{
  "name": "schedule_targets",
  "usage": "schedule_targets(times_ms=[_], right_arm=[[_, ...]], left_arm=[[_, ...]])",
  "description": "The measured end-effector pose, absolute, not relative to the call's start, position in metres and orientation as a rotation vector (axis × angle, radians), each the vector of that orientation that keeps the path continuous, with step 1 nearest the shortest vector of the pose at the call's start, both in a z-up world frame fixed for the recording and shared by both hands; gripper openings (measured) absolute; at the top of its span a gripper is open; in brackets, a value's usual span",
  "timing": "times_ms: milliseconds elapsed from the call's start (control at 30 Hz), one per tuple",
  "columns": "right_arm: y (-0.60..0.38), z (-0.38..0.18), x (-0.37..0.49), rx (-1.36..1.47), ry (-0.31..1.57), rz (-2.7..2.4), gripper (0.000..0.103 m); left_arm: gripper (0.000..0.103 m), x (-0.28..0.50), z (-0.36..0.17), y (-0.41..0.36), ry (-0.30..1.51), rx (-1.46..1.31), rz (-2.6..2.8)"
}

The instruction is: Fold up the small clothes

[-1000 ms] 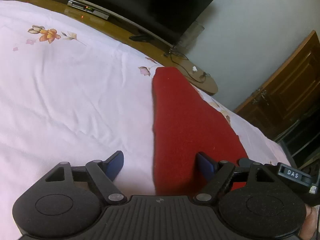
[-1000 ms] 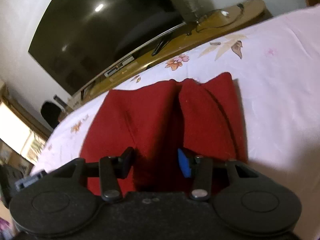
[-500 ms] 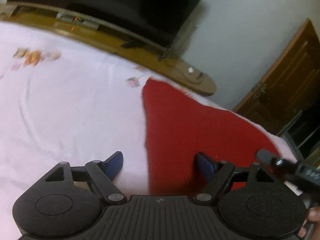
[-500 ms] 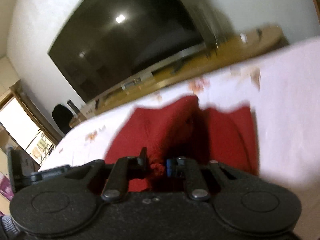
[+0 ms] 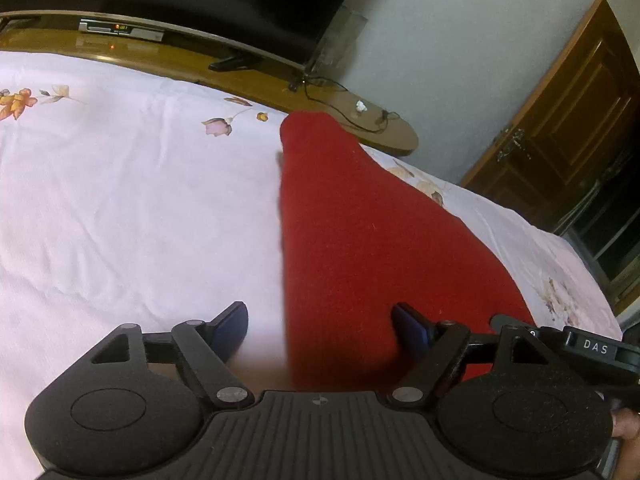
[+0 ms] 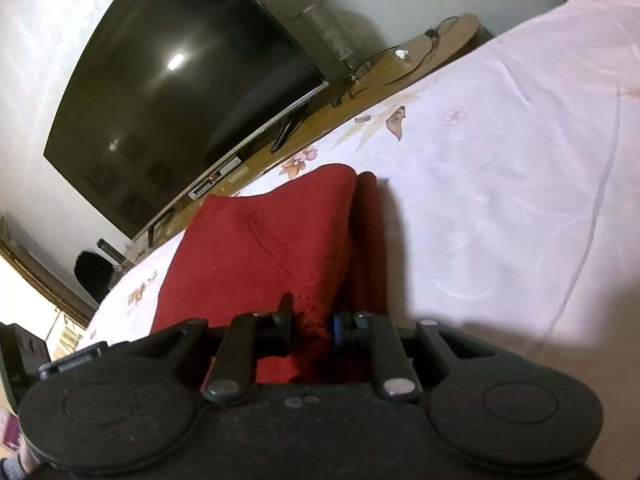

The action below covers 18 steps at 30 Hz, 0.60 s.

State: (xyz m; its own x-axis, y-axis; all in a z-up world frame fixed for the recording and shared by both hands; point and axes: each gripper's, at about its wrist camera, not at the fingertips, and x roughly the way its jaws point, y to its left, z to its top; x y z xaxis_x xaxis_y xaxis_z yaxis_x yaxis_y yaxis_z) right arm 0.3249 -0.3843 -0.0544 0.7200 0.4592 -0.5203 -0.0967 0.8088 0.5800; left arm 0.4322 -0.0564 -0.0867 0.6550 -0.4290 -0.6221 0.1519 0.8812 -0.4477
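The red cloth (image 5: 360, 240) is a soft, fuzzy knit with a fine nap, lying on the sheet (image 5: 120, 200) as a long shape, narrow and rounded at its far end and wider toward the cameras. In the right wrist view its near part is lifted and doubled over, with a shallow diagonal crease across the top layer and a second layer showing as a narrow strip along the right side (image 6: 370, 240). The right gripper (image 6: 312, 320) has just been closing; its black and blue pads now pinch a bunched fold of the cloth's near edge between them. The left gripper (image 5: 320, 320) stands wide apart, holding nothing: one blue finger (image 5: 230, 322) is over bare sheet, the other over the cloth's near left part, and whether that one touches it cannot be told. Both grippers are matte black plastic with ribbed bodies, round hinge discs and metal pins. A small black label (image 5: 596, 347) at the left view's right edge reads "DAS" in pale letters. The sheet is pale pink, smooth cotton-like fabric, lightly wrinkled, printed with orange and mauve flowers (image 5: 18, 100). Beyond it runs a glossy brown wooden shelf (image 5: 248, 80) with a rounded end, bearing a large dark TV (image 6: 180, 80), a slim silver box (image 5: 120, 31) with a tiny unreadable orange display, and loose black cable (image 5: 352, 116). A panelled wooden door (image 5: 568, 120) stands at right.
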Motion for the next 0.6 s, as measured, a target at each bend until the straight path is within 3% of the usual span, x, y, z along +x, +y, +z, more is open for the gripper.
schedule_targets(times_ms=[200,300,333,367,600], right_arm=[[-0.392,-0.054,0.324,0.561,0.707,0.345,0.02],[-0.391,-0.046,0.336,0.545,0.671,0.366,0.039],[-0.394,-0.044,0.339,0.555,0.643,0.372,0.055],[-0.398,-0.043,0.344,0.57,0.603,0.391,0.057],[-0.408,-0.061,0.401,0.691,0.634,0.446,0.044]], left_arm=[[0.079,0.435,-0.077,-0.053,0.773,-0.383,-0.332],[0.079,0.448,-0.066,-0.047,0.736,-0.396,-0.339],[0.079,0.454,-0.065,-0.046,0.74,-0.395,-0.337],[0.079,0.462,-0.064,-0.046,0.743,-0.392,-0.342],[0.079,0.504,-0.078,-0.056,0.819,-0.373,-0.355]])
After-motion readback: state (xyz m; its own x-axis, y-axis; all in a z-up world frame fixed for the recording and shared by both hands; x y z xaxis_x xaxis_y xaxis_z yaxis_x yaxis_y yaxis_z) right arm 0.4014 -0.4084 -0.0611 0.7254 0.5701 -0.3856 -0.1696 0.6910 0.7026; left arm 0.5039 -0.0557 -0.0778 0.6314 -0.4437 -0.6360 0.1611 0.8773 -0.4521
